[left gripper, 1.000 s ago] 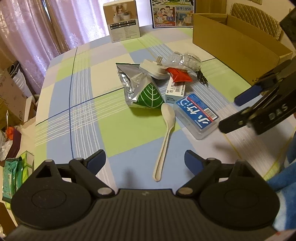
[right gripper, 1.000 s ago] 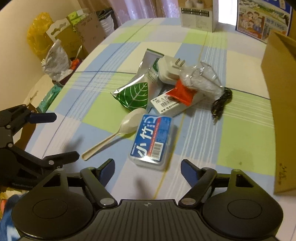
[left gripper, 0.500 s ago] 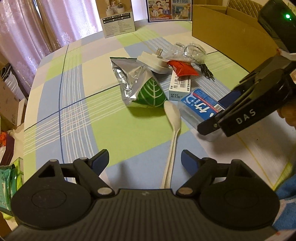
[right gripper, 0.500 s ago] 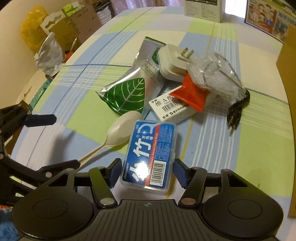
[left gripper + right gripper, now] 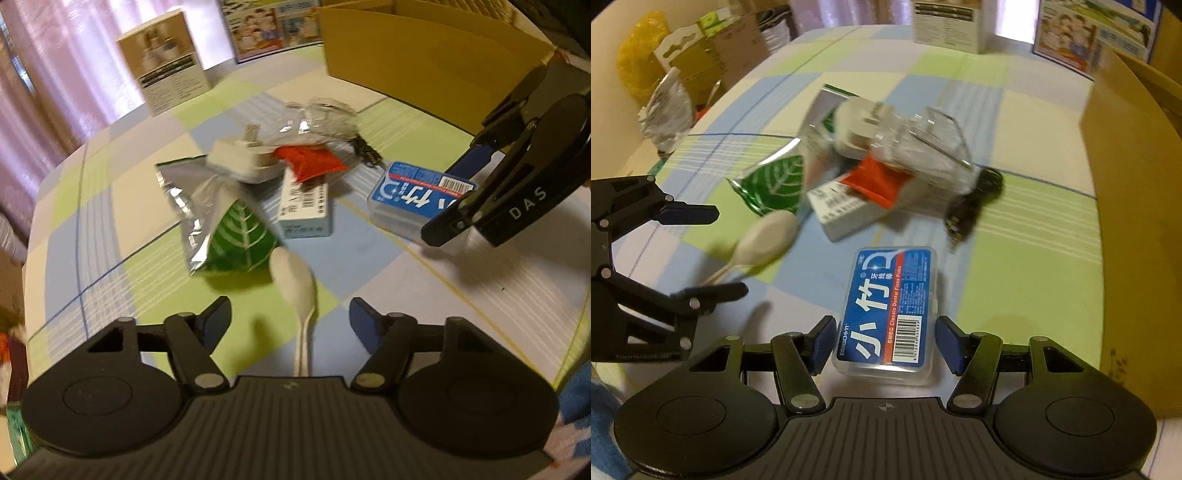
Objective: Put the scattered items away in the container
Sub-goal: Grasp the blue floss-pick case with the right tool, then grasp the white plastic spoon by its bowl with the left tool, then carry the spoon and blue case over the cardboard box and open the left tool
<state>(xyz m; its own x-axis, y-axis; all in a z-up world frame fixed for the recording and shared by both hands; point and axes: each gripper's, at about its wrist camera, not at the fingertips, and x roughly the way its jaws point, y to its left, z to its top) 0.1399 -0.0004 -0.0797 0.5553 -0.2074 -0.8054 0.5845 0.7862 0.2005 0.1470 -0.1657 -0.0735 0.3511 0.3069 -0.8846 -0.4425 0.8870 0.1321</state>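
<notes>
A white plastic spoon [image 5: 295,284] lies on the checked cloth between the fingers of my left gripper [image 5: 290,317]. Its jaws are closing and the pads stand clear of the spoon. My right gripper [image 5: 885,343] is shut on a clear floss-pick box with a blue label [image 5: 890,306], the pads against its long sides. In the left wrist view that box [image 5: 410,195] sits to the right of the pile, in the right gripper [image 5: 456,195]. The open cardboard container [image 5: 424,62] stands at the back right.
A pile lies mid-table: a foil leaf packet [image 5: 229,236], a white plug [image 5: 240,162], a red sachet [image 5: 310,162], a small carton [image 5: 306,206] and a clear bag with a black cable [image 5: 975,199]. A product box [image 5: 166,81] stands behind. Bags crowd the floor left [image 5: 665,74].
The right gripper came down over the floss box, closed on it and drew it away from the pile. The left gripper moved forward over the spoon handle and narrowed.
</notes>
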